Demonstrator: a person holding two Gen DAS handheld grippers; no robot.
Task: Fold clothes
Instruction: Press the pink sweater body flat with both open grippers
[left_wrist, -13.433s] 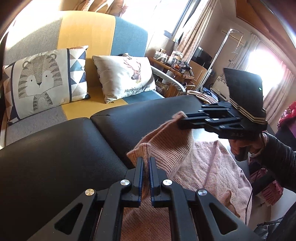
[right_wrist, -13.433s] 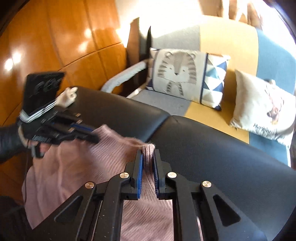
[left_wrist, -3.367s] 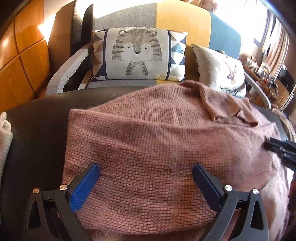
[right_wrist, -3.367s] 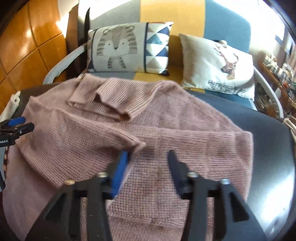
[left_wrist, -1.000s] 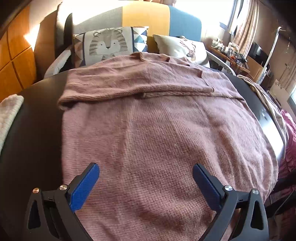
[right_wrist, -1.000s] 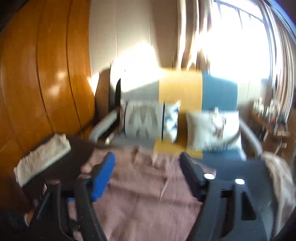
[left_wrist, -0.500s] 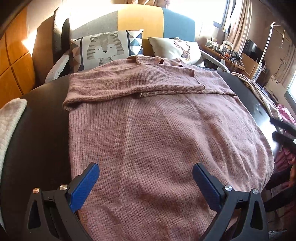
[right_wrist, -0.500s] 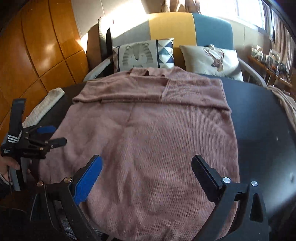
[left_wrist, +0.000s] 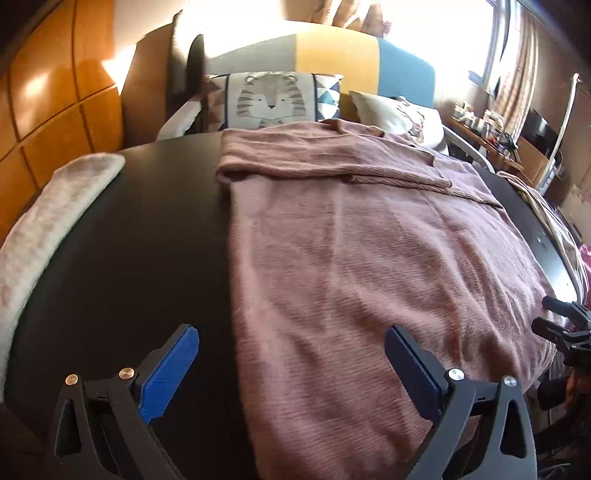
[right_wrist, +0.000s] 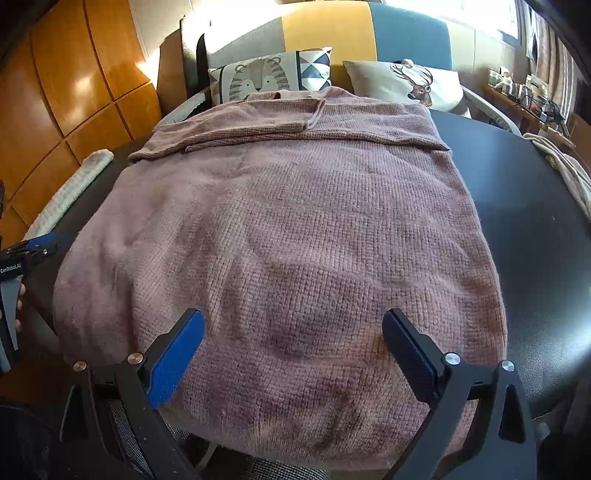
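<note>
A pink knitted sweater (left_wrist: 369, 236) lies flat on the black table (left_wrist: 129, 240), both sleeves folded across its top near the collar; it also shows in the right wrist view (right_wrist: 288, 229). My left gripper (left_wrist: 291, 365) is open and empty above the sweater's near left edge. My right gripper (right_wrist: 293, 350) is open and empty above the hem at the near edge. The right gripper shows at the right edge of the left wrist view (left_wrist: 565, 328); the left gripper shows at the left edge of the right wrist view (right_wrist: 22, 258).
A white folded cloth (left_wrist: 48, 218) lies on the table's left side. A beige garment (right_wrist: 565, 170) hangs off the right edge. Behind the table stands a sofa (right_wrist: 332, 26) with a tiger pillow (right_wrist: 266, 74) and a deer pillow (right_wrist: 410, 85). Wood panels (right_wrist: 66, 74) are left.
My left gripper has shifted left, so the sweater's left edge and bare table now lie between its fingers. My right gripper has moved closer to the hem. Both stay open.
</note>
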